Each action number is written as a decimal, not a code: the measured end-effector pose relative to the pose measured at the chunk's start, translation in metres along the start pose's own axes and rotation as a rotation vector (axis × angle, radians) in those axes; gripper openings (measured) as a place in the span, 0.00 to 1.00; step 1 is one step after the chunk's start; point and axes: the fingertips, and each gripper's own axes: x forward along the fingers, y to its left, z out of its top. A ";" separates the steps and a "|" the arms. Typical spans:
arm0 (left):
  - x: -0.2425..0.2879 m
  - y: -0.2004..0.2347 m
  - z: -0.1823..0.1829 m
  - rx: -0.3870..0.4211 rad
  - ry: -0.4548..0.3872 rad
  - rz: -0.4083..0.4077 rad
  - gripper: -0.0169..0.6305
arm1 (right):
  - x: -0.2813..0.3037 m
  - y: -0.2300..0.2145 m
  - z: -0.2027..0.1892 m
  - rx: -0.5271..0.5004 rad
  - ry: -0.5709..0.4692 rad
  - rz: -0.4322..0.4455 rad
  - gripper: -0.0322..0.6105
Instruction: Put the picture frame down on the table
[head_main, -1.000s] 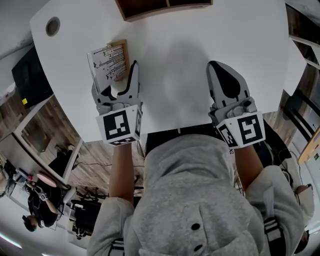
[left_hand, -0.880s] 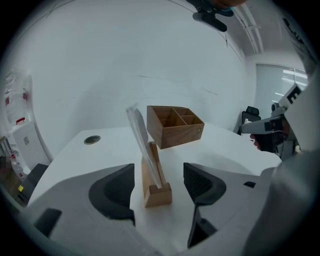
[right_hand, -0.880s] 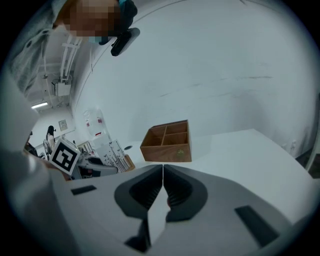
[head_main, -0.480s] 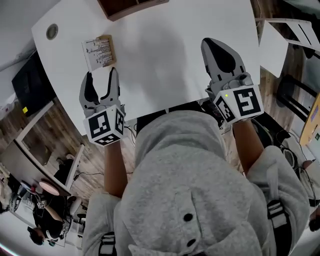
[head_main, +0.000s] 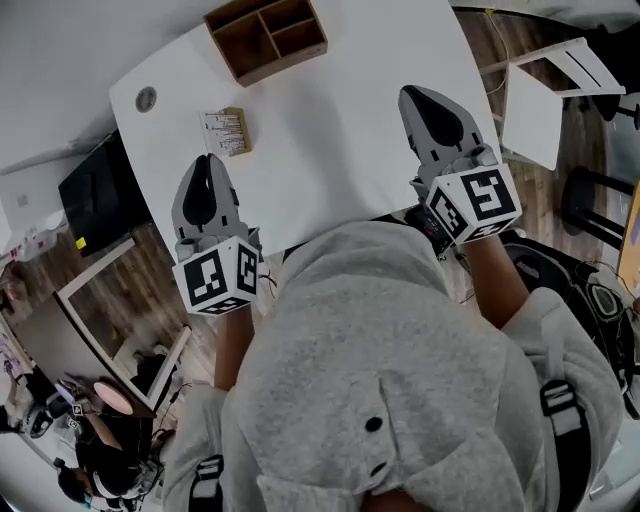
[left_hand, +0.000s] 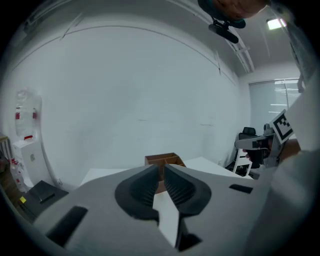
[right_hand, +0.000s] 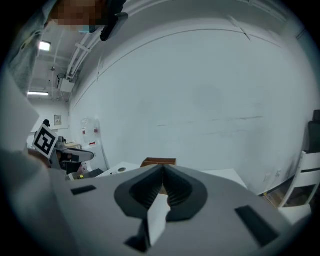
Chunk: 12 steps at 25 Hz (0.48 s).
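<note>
The picture frame (head_main: 226, 131) lies flat on the worktop (head_main: 330, 150) near the wooden box (head_main: 265, 38), so the task looks done; the left tool (head_main: 206, 162), its jaws just closing together, and the shut right tool (head_main: 416, 96) are empty, free to rest.

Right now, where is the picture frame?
In the head view, the picture frame lies on the left part of the white table, just right of and below the round cable hole, with the wooden organizer farther up.
</note>
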 end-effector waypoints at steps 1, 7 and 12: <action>-0.001 -0.002 0.007 0.009 -0.009 -0.003 0.10 | -0.001 0.000 0.001 0.002 0.002 0.001 0.09; -0.004 -0.009 0.024 0.060 -0.019 -0.017 0.06 | -0.008 0.003 0.001 0.014 0.029 -0.021 0.09; -0.007 -0.014 0.025 0.060 -0.019 -0.031 0.06 | -0.010 0.007 0.004 0.005 0.011 -0.020 0.09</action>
